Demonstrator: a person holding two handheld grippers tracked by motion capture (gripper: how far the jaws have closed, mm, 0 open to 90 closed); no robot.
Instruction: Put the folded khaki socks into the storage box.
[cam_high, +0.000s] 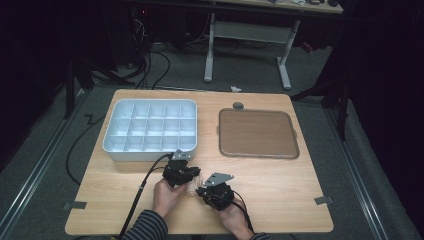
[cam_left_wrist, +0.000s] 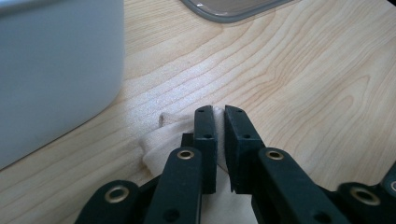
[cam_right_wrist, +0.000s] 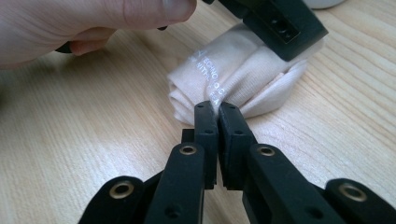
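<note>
The wooden table (cam_high: 280, 185) carries everything, its light grain running under both tongs. Beyond the left gripper (cam_high: 191, 176), on the far side from the person, stands the grey compartment tray (cam_high: 150, 131), its many cells bare; in the left gripper view its pale wall (cam_left_wrist: 56, 70) looms just left of the jaws. Beyond the right gripper (cam_high: 201, 191), and well apart from it, lies the flat brown tray (cam_high: 257, 133) with its grey rim, a corner of which shows ahead of the left jaws (cam_left_wrist: 233, 11). Between the two tongs, at the near middle of the table, sits the small rolled beige cloth (cam_right_wrist: 243, 70), printed with faint white lettering and lying on the wood. The left gripper (cam_left_wrist: 219, 112) is clamped onto one end of the roll, a fold of fabric pinched between its nearly closed jaws. The right gripper (cam_right_wrist: 214, 108) has its jaws drawn together on the opposite end, nipping the cloth's edge right at their tips. The person's left hand (cam_right_wrist: 79, 23) hovers just beside the roll in the right gripper view.
</note>
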